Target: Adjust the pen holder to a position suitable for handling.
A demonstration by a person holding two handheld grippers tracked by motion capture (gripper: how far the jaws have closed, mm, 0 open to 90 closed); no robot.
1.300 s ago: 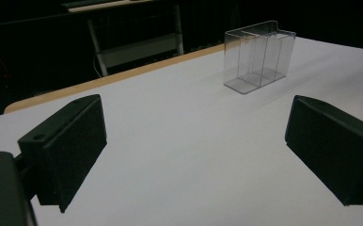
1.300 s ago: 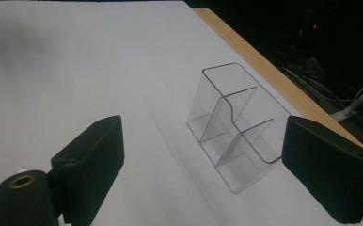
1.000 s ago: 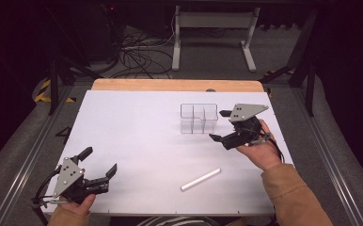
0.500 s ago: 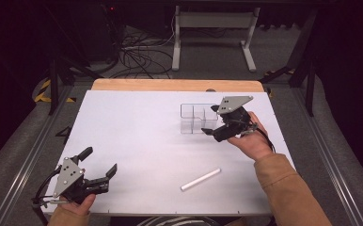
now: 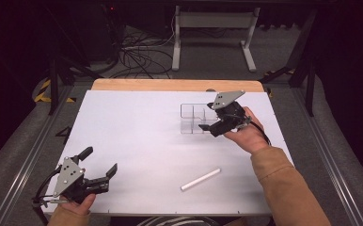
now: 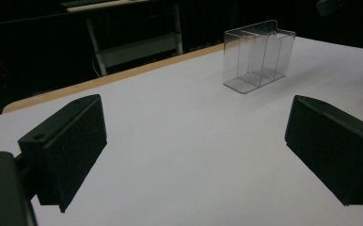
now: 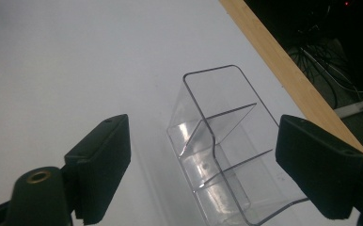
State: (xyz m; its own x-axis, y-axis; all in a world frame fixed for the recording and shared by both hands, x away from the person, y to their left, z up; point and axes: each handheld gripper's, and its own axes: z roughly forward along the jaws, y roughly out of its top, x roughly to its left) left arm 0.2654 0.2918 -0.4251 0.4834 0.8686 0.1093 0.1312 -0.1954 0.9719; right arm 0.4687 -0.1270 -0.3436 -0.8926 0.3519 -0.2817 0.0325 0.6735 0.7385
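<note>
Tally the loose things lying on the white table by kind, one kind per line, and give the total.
Clear plastic divided container: 1
White stick, chalk-like: 1
Total: 2

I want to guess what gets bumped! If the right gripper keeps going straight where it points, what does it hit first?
Most likely the clear plastic box: it sits right between the right gripper's open jaws, apparently untouched.
</note>
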